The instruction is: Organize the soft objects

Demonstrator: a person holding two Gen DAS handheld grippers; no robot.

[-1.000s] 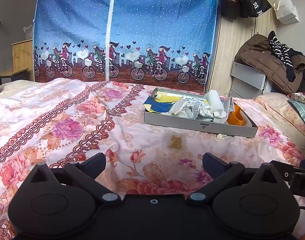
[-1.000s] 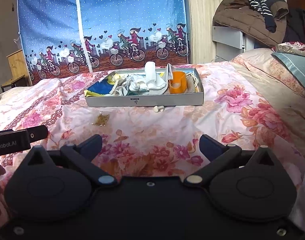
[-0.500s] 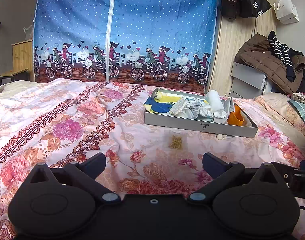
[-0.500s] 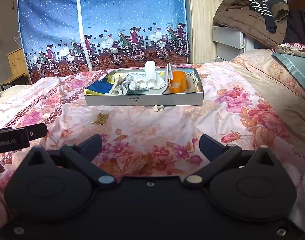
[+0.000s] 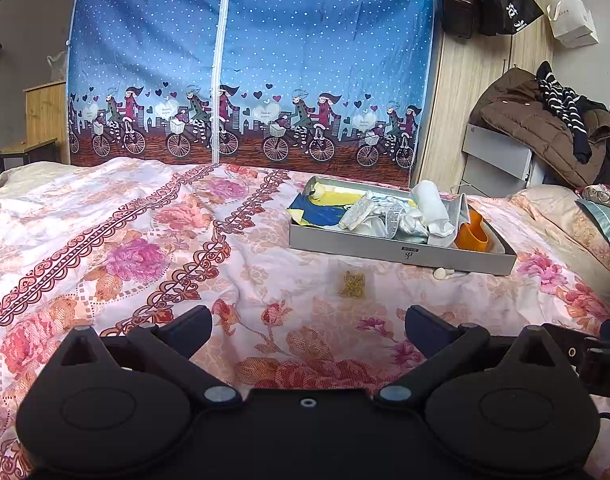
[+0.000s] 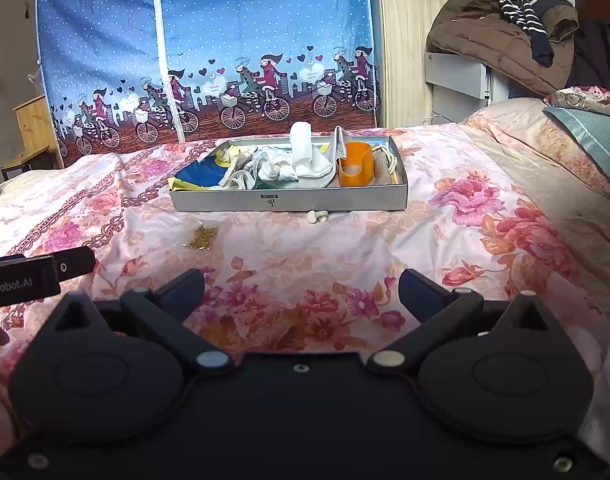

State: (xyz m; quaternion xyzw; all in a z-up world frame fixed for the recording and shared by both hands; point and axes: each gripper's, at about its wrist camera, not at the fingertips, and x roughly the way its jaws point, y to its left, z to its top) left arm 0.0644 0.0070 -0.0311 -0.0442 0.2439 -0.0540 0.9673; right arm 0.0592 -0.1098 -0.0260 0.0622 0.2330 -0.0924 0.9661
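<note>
A shallow grey box (image 5: 385,250) (image 6: 289,200) sits on the flowered bedspread, filled with soft things: a blue and yellow cloth (image 5: 321,214) (image 6: 199,178), white cloths (image 5: 429,204) (image 6: 301,156) and an orange cup-like piece (image 5: 471,234) (image 6: 355,164). A small gold mesh pouch (image 5: 351,283) (image 6: 203,237) and a small white piece (image 5: 443,273) (image 6: 317,216) lie on the bed in front of the box. My left gripper (image 5: 307,326) and right gripper (image 6: 301,286) are both open and empty, low over the bed, well short of the box.
A blue fabric wardrobe with a bicycle print (image 5: 245,80) stands behind the bed. A brown jacket heap (image 6: 501,36) lies on a white unit at the right. Pillows (image 6: 589,136) lie at the far right. The left gripper's body (image 6: 25,276) shows at the right view's left edge.
Both grippers have barely moved; the right wrist view has shifted very slightly. Nothing was picked up or let go.
</note>
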